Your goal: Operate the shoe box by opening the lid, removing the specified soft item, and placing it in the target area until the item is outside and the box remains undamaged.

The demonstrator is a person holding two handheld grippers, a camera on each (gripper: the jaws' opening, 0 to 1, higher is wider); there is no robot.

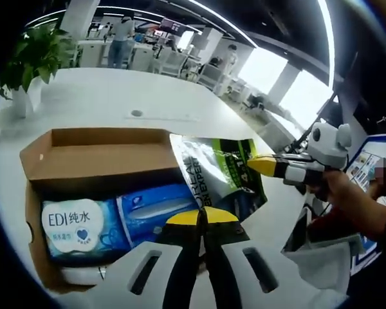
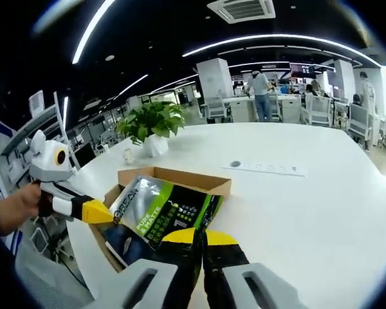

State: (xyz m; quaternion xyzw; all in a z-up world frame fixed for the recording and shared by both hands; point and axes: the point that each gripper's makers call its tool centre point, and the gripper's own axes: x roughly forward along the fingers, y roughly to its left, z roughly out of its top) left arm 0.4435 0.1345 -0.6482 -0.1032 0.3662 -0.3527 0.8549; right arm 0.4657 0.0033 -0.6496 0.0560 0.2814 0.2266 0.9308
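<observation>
Two packs of wet wipes lie inside the open shoe box on the white tabletop. The right hand-held gripper is clamped on the edge of a green-and-silver pouch, holding it just above the box's right end. The left hand-held gripper hovers at the box's near wall, jaws together and empty. A potted plant stands beyond.
</observation>
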